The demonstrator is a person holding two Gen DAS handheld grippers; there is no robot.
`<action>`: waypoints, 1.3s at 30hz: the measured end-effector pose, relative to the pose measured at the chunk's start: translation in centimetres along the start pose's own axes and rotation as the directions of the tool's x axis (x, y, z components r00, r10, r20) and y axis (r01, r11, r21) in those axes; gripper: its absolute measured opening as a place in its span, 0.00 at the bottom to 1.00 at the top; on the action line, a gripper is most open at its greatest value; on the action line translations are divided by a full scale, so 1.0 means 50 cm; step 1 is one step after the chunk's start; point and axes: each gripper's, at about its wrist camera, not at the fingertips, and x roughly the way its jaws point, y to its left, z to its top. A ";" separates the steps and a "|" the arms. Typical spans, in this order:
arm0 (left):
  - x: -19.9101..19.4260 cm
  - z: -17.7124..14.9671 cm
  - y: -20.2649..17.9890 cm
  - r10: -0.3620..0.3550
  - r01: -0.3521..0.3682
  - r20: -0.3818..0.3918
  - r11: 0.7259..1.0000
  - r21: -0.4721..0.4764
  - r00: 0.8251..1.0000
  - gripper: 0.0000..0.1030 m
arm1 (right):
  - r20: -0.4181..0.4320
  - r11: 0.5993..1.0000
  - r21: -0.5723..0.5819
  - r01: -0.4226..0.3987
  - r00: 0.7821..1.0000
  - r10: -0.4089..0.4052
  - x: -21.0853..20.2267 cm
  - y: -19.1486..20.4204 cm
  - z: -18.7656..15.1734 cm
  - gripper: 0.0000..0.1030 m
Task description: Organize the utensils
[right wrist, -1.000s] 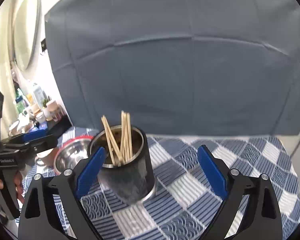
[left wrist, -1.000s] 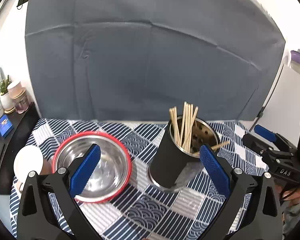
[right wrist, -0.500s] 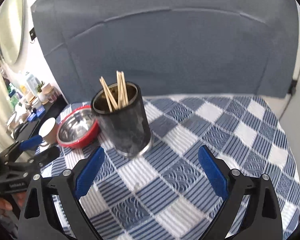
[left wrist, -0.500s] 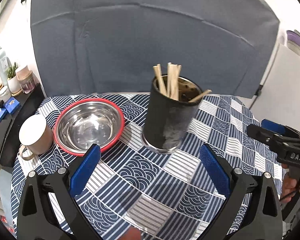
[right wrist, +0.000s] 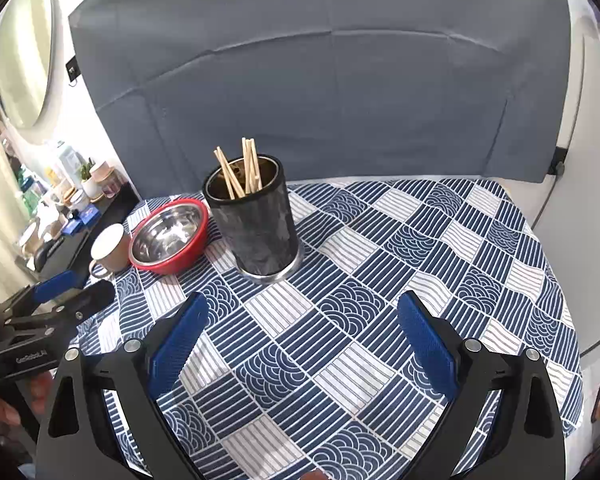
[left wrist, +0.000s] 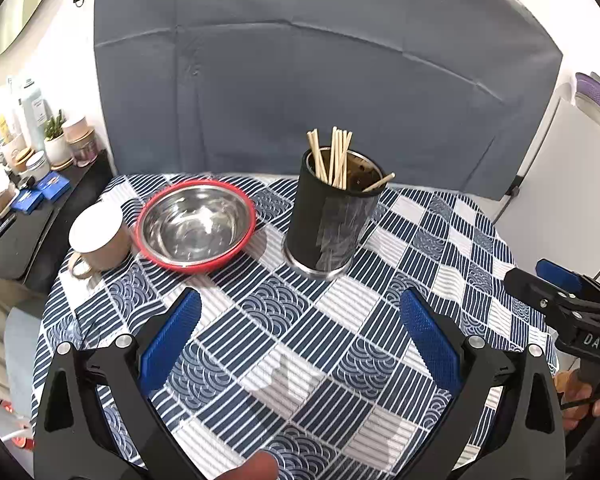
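I am seeing pale wooden chopsticks (left wrist: pixel 332 158) standing in a glossy black holder (left wrist: pixel 331 222) with a shiny metal base. The red-rimmed bowl (left wrist: pixel 196 226) is gleaming polished steel. My fingers (left wrist: pixel 172 338) are wearing rough-textured blue pads; woven cloth (left wrist: pixel 300 320) is covering the counter.

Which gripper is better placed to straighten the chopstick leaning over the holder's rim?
Right gripper, probably: the leaning chopstick tips toward that side of the holder. Both grippers are open and back.

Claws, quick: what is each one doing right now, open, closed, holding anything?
Left claw: open, holding nothing, above the tablecloth.
Right claw: open, holding nothing, short of the chopstick holder.
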 end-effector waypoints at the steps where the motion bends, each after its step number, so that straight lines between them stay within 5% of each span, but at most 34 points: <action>1: -0.003 -0.002 0.000 0.002 -0.002 -0.011 1.000 -0.005 1.000 0.94 | 0.002 1.000 -0.004 0.003 1.000 -0.003 -0.004 0.003 -0.002 0.89; 6: -0.018 -0.010 0.000 -0.023 0.021 -0.029 0.999 -0.041 0.999 0.94 | 0.006 1.000 -0.006 0.012 1.000 -0.012 -0.019 0.004 -0.012 0.89; 20: -0.043 -0.015 -0.032 0.057 -0.057 0.008 0.998 0.021 0.998 0.94 | 0.027 1.000 -0.026 0.009 1.000 -0.008 -0.029 0.016 -0.017 0.89; 39: -0.030 -0.016 -0.017 0.003 -0.003 -0.017 1.000 -0.013 1.000 0.94 | 0.016 1.000 -0.017 -0.002 1.000 0.002 -0.020 0.019 -0.018 0.90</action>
